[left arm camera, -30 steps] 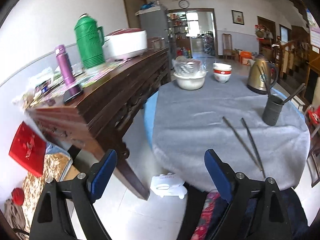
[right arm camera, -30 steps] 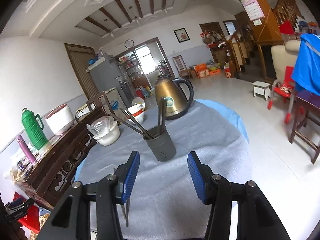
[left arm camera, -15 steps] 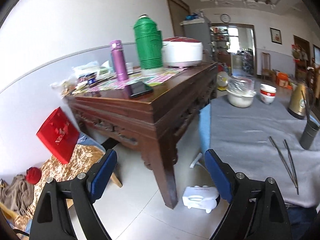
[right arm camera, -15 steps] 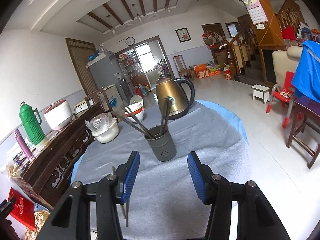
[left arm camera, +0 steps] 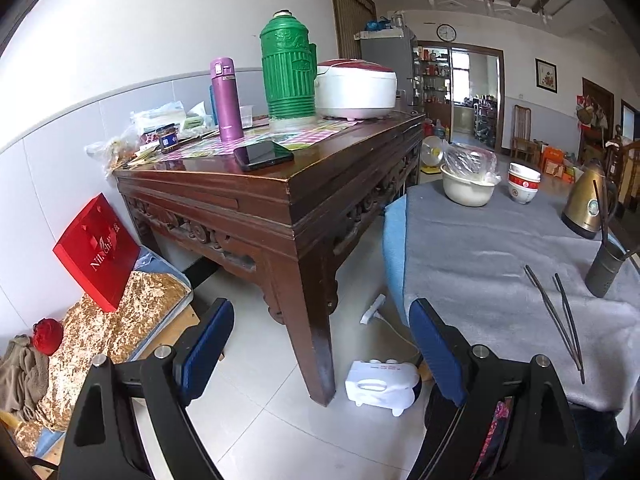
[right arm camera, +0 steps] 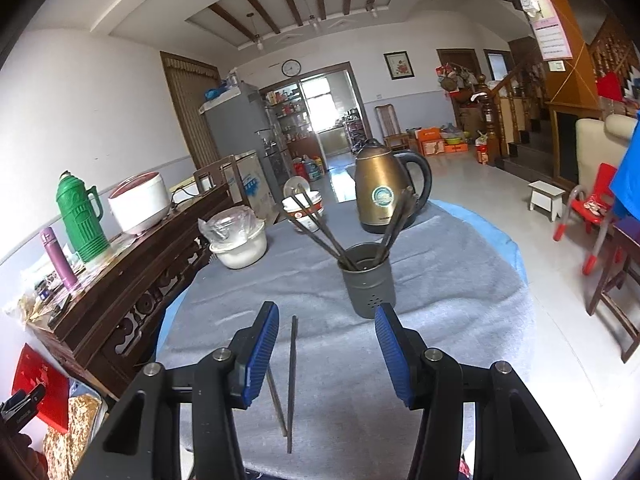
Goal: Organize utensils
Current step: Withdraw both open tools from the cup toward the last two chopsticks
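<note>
1. Since a second ago, the left gripper [left arm camera: 320,340] has swung away from the round table [right arm camera: 460,280] toward a wooden sideboard [left arm camera: 280,184], fingers spread, empty.
2. Right gripper [right arm camera: 326,340] hovers low over the grey cloth, fingers apart, holding nothing.
3. Two loose chopsticks [right arm camera: 291,380] lie on the cloth, just inside its left finger.
4. A dark utensil holder [right arm camera: 370,284] stands upright beyond, chopsticks inside, near a gold kettle [right arm camera: 380,192].

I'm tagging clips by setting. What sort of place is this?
Most likely a home's open living and dining room: a cloth-covered dining table with a kettle and chopstick holder, a carved wooden sideboard carrying a rice cooker, and a fridge.
</note>
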Demonstrator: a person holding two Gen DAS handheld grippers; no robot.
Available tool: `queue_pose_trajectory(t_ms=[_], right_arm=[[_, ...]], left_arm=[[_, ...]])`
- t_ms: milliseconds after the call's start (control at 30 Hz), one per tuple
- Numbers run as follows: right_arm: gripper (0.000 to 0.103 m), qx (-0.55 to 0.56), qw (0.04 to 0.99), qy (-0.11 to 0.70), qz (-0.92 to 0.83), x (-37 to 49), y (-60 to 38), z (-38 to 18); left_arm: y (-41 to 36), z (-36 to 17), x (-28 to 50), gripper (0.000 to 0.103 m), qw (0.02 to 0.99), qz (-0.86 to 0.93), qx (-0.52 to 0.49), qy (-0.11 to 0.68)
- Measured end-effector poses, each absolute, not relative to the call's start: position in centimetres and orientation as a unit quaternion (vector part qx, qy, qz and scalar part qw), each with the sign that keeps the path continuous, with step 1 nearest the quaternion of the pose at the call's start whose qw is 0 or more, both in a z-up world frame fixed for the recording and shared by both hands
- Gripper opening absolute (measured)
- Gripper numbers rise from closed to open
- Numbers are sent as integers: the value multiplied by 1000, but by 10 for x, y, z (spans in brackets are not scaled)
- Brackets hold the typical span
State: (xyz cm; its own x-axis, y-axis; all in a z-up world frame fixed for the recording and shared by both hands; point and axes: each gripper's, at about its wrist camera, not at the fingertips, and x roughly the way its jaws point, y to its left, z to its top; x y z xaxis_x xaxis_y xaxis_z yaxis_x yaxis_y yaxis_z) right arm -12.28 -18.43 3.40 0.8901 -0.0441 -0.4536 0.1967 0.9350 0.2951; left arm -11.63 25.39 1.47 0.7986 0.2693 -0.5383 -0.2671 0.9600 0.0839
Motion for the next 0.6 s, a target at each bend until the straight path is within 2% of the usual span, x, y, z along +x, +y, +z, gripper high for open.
queue_pose_trajectory(t_ms=[600], right_arm=[[54,189,953,229,-67,-127,-204,29]], left_arm=[[228,16,-111,89,950,116,2,291]])
